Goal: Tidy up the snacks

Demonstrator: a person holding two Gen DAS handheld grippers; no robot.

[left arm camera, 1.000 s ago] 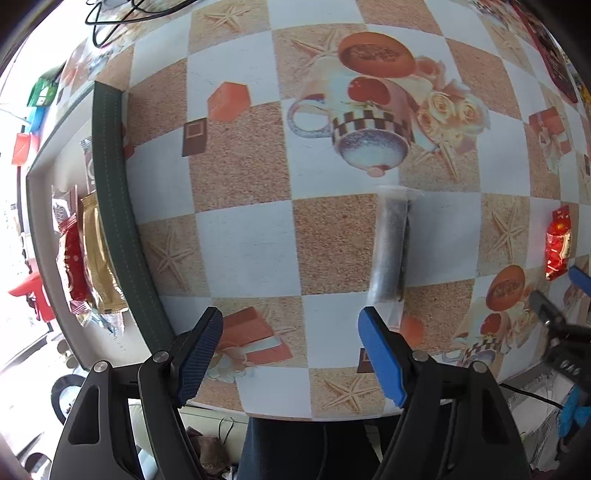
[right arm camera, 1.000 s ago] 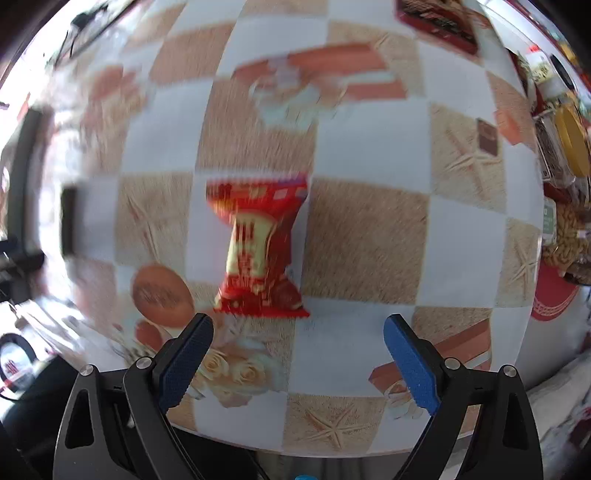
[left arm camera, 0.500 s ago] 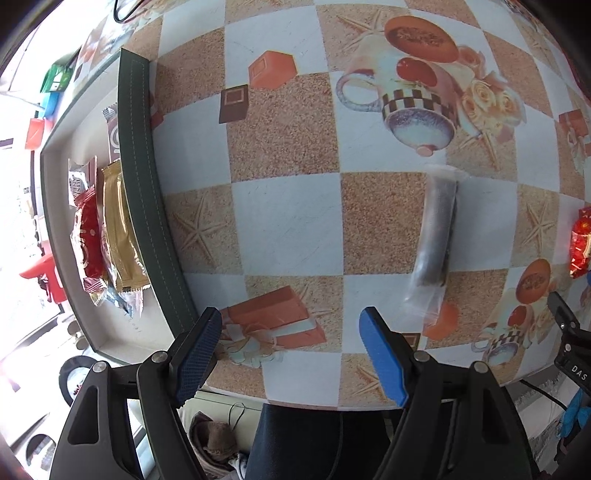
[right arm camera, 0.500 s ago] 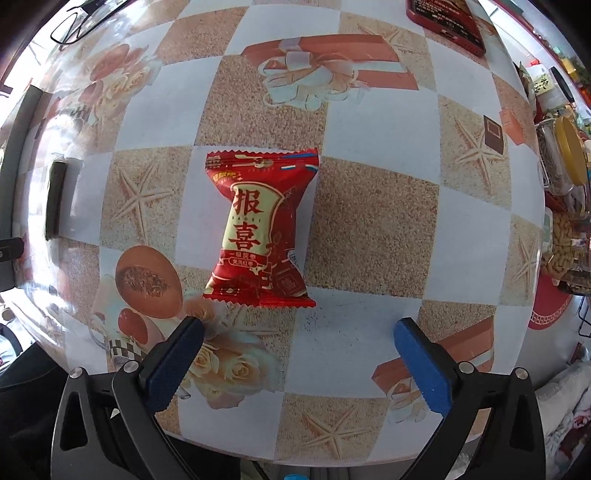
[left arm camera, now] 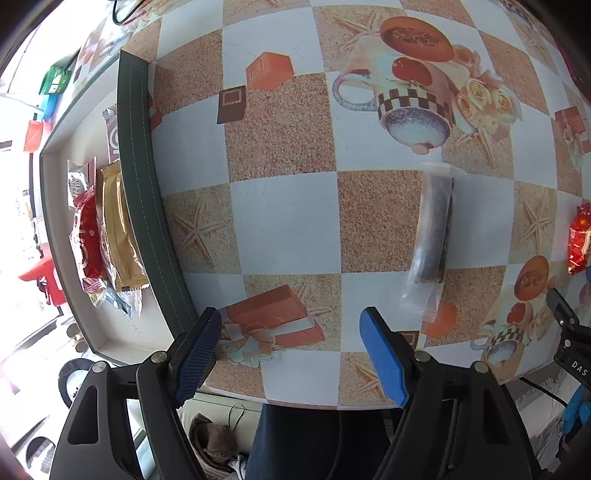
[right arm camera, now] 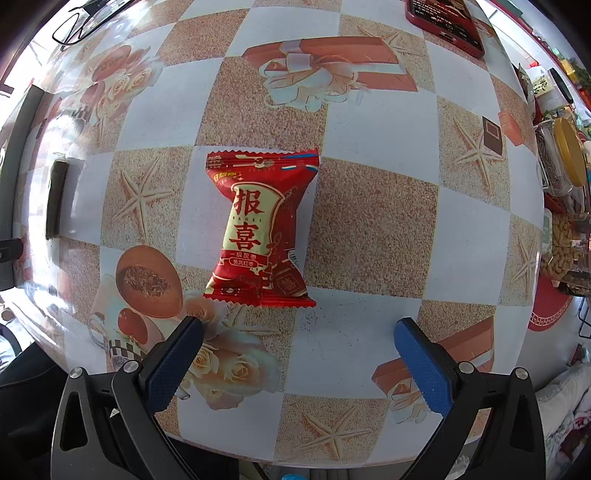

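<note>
At far left, white tray with dark green rim holding gold foil bar and red packet. Left gripper spread wide, empty, over checkered printed tablecloth. Further right, clear-wrapped dark stick snack. Right gripper spread wide just short of red pillow-pack sweet; beyond, red phone and yellow-lidded jar.
</note>
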